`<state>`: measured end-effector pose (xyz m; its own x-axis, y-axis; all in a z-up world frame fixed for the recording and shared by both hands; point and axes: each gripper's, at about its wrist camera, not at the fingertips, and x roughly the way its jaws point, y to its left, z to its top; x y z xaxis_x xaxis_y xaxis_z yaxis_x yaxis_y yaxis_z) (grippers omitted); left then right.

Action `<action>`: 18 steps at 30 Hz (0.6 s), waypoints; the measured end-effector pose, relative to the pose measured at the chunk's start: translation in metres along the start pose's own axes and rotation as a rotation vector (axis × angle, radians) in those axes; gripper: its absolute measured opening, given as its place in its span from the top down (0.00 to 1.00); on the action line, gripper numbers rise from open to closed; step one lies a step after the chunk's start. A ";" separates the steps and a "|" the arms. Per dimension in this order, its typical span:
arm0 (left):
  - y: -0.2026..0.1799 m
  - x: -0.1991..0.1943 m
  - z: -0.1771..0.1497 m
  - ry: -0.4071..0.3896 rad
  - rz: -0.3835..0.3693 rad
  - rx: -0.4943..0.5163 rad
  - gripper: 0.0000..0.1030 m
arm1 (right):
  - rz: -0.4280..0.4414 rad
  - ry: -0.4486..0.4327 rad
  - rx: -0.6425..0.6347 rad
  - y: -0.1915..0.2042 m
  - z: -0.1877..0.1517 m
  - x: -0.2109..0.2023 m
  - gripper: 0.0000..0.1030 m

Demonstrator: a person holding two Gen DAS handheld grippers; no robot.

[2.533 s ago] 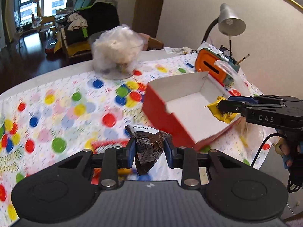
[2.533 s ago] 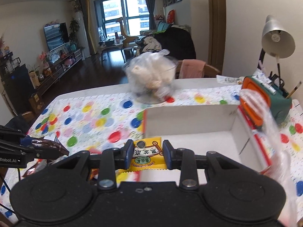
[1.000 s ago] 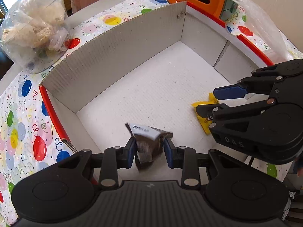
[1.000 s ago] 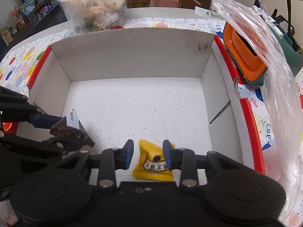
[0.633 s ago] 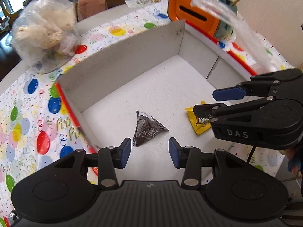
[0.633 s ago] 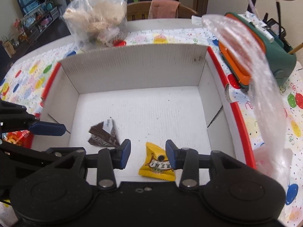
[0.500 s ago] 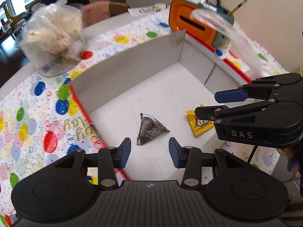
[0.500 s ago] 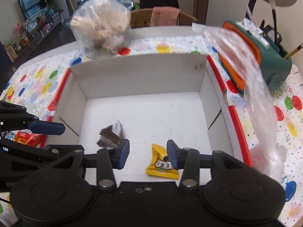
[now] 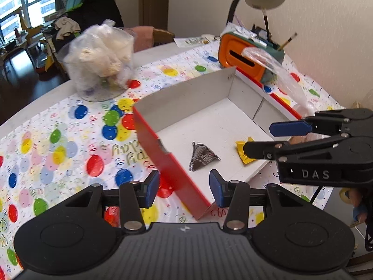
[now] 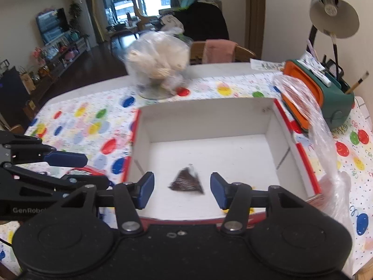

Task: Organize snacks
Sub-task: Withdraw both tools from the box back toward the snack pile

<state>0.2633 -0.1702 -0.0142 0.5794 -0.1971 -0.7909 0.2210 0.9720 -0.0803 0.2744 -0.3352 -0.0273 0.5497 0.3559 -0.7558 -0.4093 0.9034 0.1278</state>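
The left tongs (image 9: 184,187) hang over the near left wall of the box (image 9: 163,150), jaws opening with nothing between them. The right tongs (image 10: 182,190) are likewise released and opening, empty, above the box's near edge; from the left wrist view they reach in from the right. Inside the white-lined, red-sided box, a dark triangular snack packet (image 9: 202,156) lies on the floor near the near wall, and a yellow snack packet (image 9: 243,152) lies beside it toward the right, partly hidden by the right tongs. The box sits on a balloon-print cloth (image 9: 70,135) covering the worktop. Toward the far edge stands a clear bag of pale snacks (image 9: 100,58); at the far right corner are an orange and green holder (image 10: 319,98) and a lamp (image 10: 333,21).
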 end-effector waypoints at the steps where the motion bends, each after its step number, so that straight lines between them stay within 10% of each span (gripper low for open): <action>1: 0.003 -0.005 -0.003 -0.008 0.007 -0.008 0.51 | 0.002 -0.009 -0.005 0.005 -0.001 -0.003 0.45; 18: 0.056 -0.083 -0.056 -0.135 0.093 -0.104 0.38 | 0.120 -0.114 -0.048 0.083 -0.019 -0.035 0.21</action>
<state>0.1835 -0.0923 0.0129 0.6948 -0.1143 -0.7101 0.0836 0.9934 -0.0781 0.2070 -0.2776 -0.0023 0.5731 0.4877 -0.6586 -0.5097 0.8414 0.1795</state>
